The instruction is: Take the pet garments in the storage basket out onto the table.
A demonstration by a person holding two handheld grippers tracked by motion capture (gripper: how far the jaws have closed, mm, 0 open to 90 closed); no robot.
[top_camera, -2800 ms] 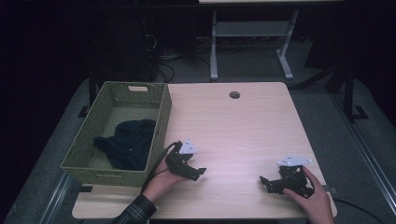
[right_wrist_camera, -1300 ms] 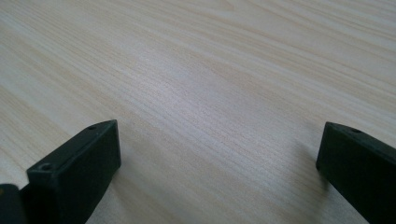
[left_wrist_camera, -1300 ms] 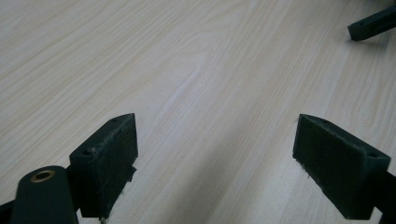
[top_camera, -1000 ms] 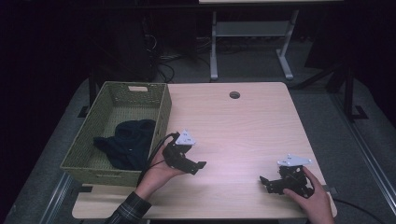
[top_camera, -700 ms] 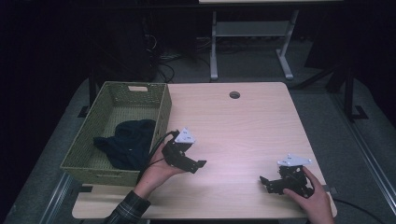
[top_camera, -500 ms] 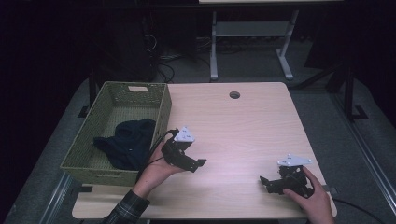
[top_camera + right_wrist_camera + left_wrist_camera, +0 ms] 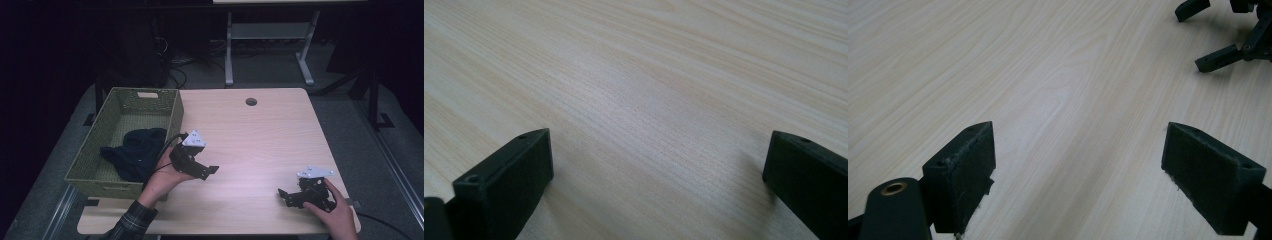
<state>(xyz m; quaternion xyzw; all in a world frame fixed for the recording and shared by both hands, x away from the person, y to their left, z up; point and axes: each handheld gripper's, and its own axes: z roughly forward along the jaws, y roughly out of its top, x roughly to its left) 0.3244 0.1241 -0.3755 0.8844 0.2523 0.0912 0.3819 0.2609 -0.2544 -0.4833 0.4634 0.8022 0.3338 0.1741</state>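
Observation:
My left gripper (image 7: 210, 171) is held just above the wooden table (image 7: 250, 140), close to the right wall of a green woven basket (image 7: 172, 117). Its jaws stand wide apart in the left gripper view, with bare wood between the pads (image 7: 965, 172). A dark cloth (image 7: 132, 152) lies bunched inside the basket. My right gripper (image 7: 284, 195) rests near the table's front right corner, open, with nothing between its jaws. The right gripper (image 7: 1228, 30) also appears far off in the left gripper view.
A round cable hole (image 7: 251, 101) sits near the table's far edge. A white metal frame (image 7: 270, 40) stands on the floor behind the table. Dark cables (image 7: 175, 55) lie on the floor at the back left.
My left gripper has lifted off the table and moved a little toward the far side, staying beside the basket. The right gripper has stayed where it was.

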